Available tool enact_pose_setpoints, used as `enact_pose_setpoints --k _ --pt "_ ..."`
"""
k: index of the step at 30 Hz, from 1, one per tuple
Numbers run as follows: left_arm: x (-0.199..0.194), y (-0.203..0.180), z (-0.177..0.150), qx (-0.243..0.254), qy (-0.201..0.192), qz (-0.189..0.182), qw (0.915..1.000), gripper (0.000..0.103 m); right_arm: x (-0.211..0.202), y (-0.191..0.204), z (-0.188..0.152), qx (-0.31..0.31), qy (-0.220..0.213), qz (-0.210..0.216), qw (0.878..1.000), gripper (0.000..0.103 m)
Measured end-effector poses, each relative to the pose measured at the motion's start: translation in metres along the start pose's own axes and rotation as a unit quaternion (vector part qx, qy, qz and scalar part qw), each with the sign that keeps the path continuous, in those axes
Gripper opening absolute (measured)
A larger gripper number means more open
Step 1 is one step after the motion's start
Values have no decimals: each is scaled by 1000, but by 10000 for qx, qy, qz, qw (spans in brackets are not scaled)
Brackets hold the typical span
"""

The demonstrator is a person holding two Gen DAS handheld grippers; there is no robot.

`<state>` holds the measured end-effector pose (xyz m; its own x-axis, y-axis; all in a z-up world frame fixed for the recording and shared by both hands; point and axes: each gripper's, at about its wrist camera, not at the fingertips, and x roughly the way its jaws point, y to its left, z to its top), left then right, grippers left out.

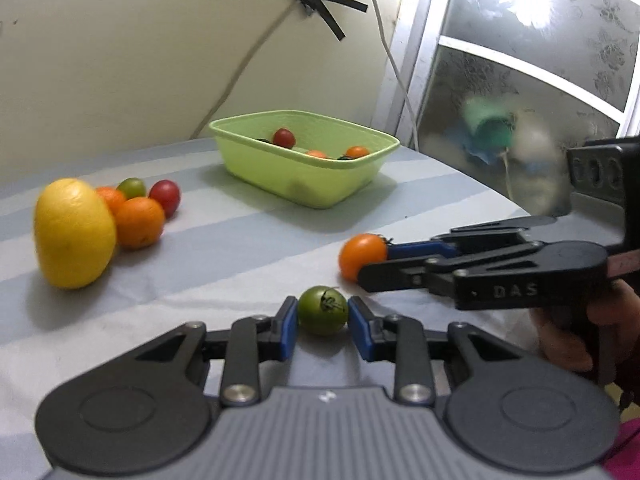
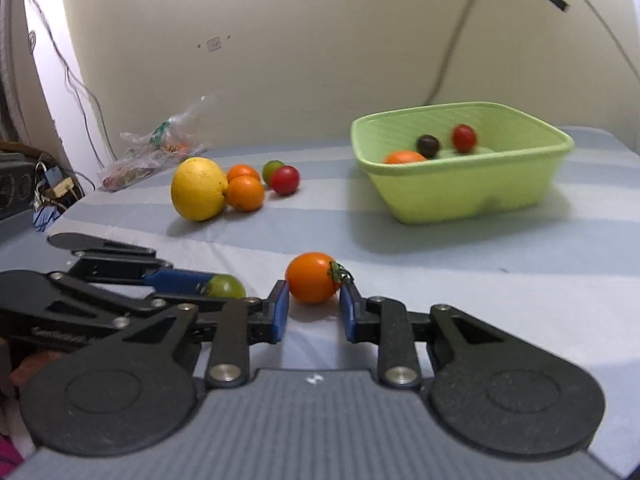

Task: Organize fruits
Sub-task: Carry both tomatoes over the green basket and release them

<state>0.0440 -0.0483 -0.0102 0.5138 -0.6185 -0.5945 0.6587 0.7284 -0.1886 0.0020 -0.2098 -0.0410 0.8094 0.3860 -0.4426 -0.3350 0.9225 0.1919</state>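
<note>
We have both tools down at the near edge of the striped tablecloth [image 1: 240, 248], each lined up on one small tomato. Our left gripper [image 1: 322, 314] has its blue pads set on either side of the green tomato [image 1: 322, 310]; the jaws look just shy of the skin or barely touching, so we read them as apart around it, not yet clamped. Our right gripper [image 2: 313, 303] brackets the orange tomato [image 2: 313, 277] the same way, with a sliver of gap at the left pad and the right pad close to the stem end. Both fruits sit on the cloth, near each other, so the two tools come in side by side without crossing.

The green basket [image 1: 248, 128] stands farther back and to the right, already holding a red tomato [image 1: 284, 137], two orange ones and something dark. That makes it the likely home for the small tomatoes. The loose pile at far left, a large yellow citrus [image 1: 74, 232] with oranges and a red and a green tomato tucked behind it, is well apart from us.

We judge the next step to be a gentle close on each fruit, then a lift toward the basket. Round, smooth skins may roll or squirt out if squeezed off centre.
</note>
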Motion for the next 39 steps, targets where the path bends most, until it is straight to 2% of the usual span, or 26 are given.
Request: enact_pose_setpoints --k 2,5,10,13,16,23,27,31,33,36,39 --pt "4 1 8 -98 36 -107 9999 27 -5 -5 -1 53 -63 -51 10000 30" --pt "6 2 28 -149 -147 -105 9997 27 -8 -16 5 284 -293 -46 9992 30" --pt "20 18 73 -465 -491 -128 9976 27 -16 -34 34 339 -1063 -191 9936 29" --pt "40 31 99 -747 -546 -156 9956 27 -9 -44 51 248 -1345 -436 9896 29" --pt "61 38 117 -903 -515 -139 9945 27 6 -55 61 195 -1344 -650 9886 28" --pt "98 34 131 -656 -366 202 9970 29 23 -66 60 160 -1258 -906 9878 28" --pt "108 37 130 -686 -313 330 9966 41 17 -70 59 257 -1334 -933 9863 28" --pt "98 42 128 -781 -396 366 9955 43 9 -65 54 173 -1532 -871 9842 28" --pt "83 45 126 -846 -562 327 9943 43 6 -58 52 33 -1632 -798 9833 28" --pt "47 53 113 -954 -939 301 9905 43 2 -45 48 -284 -1749 -644 9821 28" --pt "3 68 88 -1147 -1303 483 9836 44 3 -30 43 -655 -1729 -431 9818 28"
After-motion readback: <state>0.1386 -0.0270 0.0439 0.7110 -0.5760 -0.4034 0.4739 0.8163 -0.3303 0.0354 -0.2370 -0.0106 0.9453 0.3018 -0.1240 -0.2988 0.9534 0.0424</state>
